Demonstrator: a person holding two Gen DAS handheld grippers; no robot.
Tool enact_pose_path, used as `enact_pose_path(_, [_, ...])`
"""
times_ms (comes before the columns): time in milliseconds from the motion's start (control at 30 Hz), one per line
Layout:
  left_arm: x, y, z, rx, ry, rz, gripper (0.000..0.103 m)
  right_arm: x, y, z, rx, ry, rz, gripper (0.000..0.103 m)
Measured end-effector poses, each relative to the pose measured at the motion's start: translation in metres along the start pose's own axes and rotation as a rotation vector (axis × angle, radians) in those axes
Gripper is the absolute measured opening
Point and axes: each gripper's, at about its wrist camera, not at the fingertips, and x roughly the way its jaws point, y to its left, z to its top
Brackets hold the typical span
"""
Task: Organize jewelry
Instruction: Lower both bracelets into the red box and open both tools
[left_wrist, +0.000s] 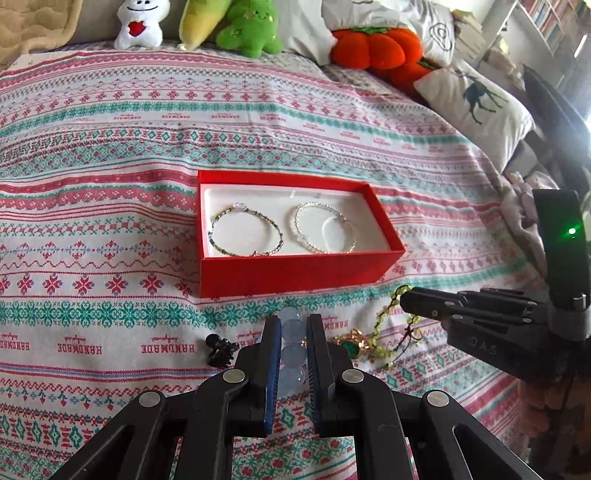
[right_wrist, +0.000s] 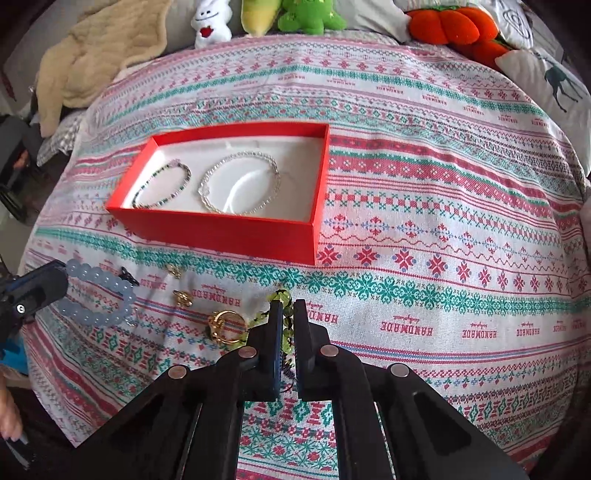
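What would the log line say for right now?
left gripper: shut on blue bead bracelet | right gripper: shut on green bead bracelet | red box: two bracelets inside

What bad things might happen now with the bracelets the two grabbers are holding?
1. The left gripper pinches the pale blue bead bracelet by only a few round beads, so it might slip out when lifted.
2. The green bead bracelet in the right gripper lies against the gold rings; lifting it may drag them along.
3. The red box already holds two bracelets, so a new one might tangle with them.
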Motion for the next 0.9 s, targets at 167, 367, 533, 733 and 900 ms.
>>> enact_pose_path(167, [-0.009, -0.008, 0.009, 0.012, -0.032, -0.004, 0.009, -0.031, 0.006, 0.011, 0.009, -0.082, 0.049, 0.005])
enact_pose_path(367, [-0.011, -0.018, 0.026, 0.014, -0.073, -0.020, 0.009, -0.061, 0.013, 0.020, 0.025, -0.165, 0.085, 0.005])
enact_pose_path(533, [-0.004, -0.026, 0.043, 0.011, -0.110, -0.037, 0.009, -0.069, 0.015, 0.033, 0.038, -0.216, 0.088, 0.005])
enact_pose_path(733, [0.014, -0.033, 0.063, 0.020, -0.136, -0.073, 0.009, -0.066, 0.016, 0.049, 0.038, -0.256, 0.062, 0.005])
enact_pose_path(900, [0.042, -0.016, 0.070, -0.017, -0.110, -0.064, 0.009, -0.054, 0.016, 0.057, 0.032, -0.258, 0.043, 0.006])
